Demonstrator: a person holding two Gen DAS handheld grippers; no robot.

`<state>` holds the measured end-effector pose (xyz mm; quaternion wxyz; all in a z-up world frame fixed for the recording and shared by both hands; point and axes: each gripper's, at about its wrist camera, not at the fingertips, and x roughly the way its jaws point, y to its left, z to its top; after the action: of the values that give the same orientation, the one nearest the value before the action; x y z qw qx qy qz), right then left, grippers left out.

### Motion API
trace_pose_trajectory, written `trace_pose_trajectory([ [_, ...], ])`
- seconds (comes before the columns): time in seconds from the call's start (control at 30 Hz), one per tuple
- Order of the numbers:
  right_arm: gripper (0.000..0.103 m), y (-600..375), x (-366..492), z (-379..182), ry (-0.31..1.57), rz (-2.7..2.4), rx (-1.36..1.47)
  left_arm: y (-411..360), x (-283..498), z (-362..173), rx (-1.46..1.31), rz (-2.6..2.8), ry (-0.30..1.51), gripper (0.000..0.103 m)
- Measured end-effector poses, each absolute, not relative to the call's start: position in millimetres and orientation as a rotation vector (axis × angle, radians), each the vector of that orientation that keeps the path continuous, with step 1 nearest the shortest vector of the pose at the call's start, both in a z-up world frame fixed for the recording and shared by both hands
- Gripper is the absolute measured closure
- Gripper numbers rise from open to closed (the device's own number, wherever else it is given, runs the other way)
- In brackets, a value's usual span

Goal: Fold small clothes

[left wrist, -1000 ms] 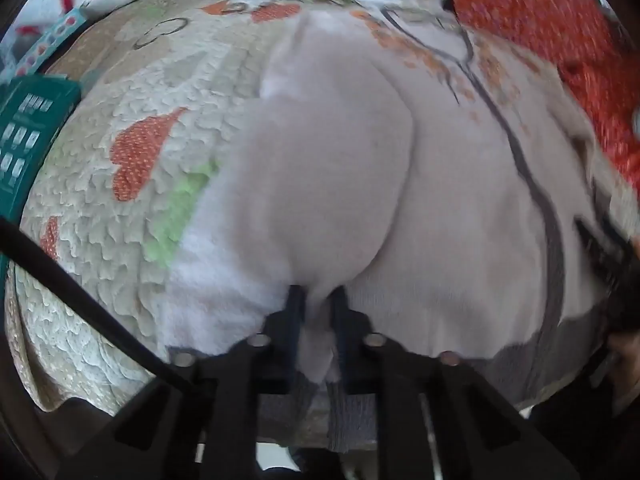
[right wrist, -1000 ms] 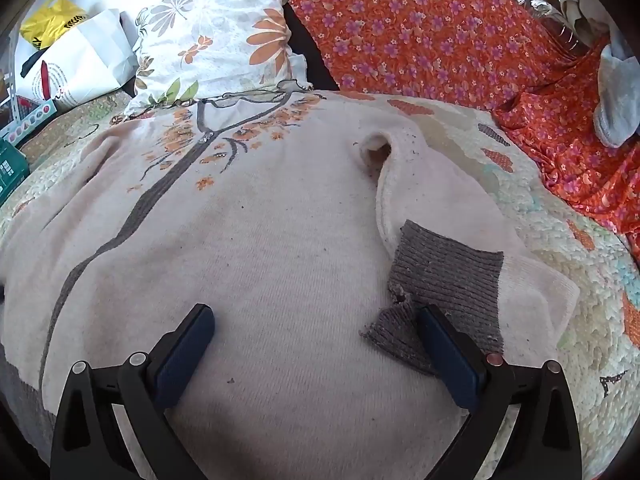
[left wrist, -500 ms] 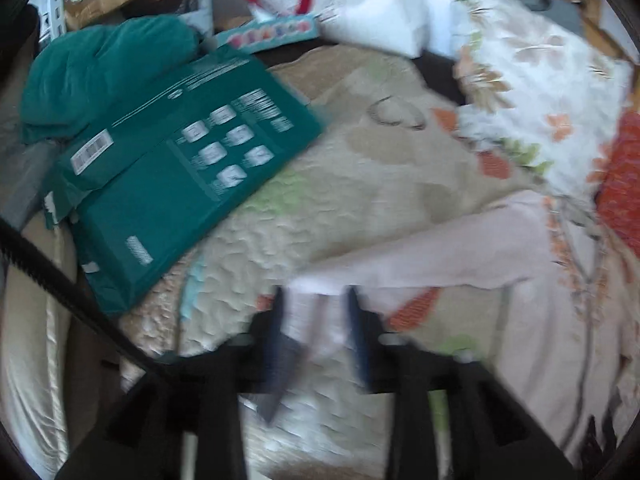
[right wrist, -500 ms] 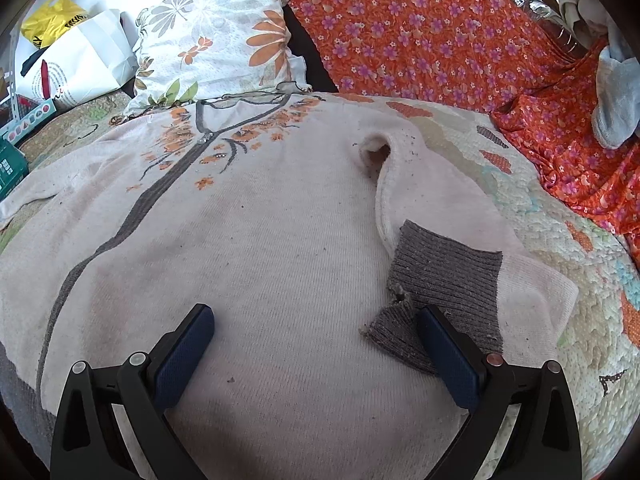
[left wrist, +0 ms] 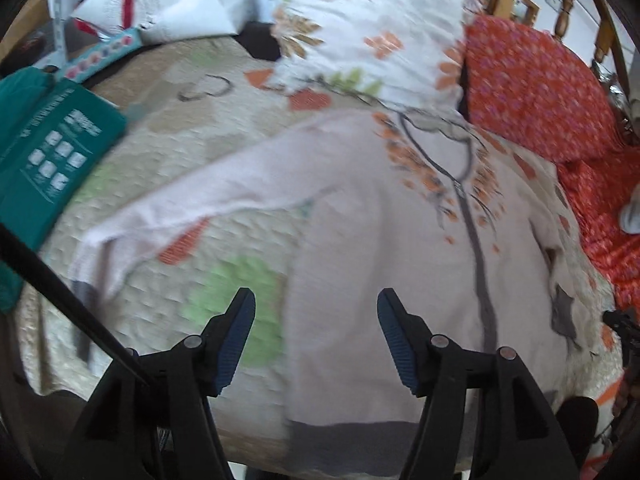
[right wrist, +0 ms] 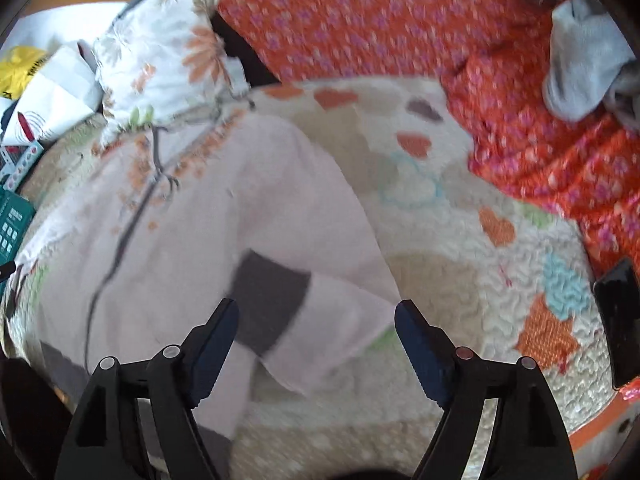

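Pink sleeve (left wrist: 208, 200) released, now outstretched

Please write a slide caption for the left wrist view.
Open left tool above a pale sweater spread on a quilt.

No readable text; teal package (left wrist: 48, 160) at left has white print and icons, too blurred to read.

Pale pink sweater (left wrist: 360, 240) with orange-leaved grey tree, cream patchwork quilt (right wrist: 460, 280), red floral cloth (right wrist: 360, 20)
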<state>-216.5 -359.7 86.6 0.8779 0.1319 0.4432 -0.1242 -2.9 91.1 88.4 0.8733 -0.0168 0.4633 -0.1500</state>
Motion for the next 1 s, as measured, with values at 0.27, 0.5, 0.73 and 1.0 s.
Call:
trace_pose_trajectory([
  [0.27,0.02,-295.0,-177.6,44.7,0.917,-0.131,0.113,62.6,-21.4,77.4,-0.01,-0.356,1.009,0.04],
  [0.5,0.095,-326.7,-184.6,65.2,0.966,-0.193,0.187,61.5,-25.5,75.1,0.005,-0.349,1.014,0.04],
  [0.73,0.096,-463.1,-264.3,140.3,0.756,-0.532,0.4,62.1,-20.2,74.7,-0.027,-0.361,1.033,0.04],
  [1.0,0.096,-571.3,-326.7,189.6,0.565,-0.924,0.537,77.4,-5.5,106.6,-0.105,-0.35,0.991,0.04],
])
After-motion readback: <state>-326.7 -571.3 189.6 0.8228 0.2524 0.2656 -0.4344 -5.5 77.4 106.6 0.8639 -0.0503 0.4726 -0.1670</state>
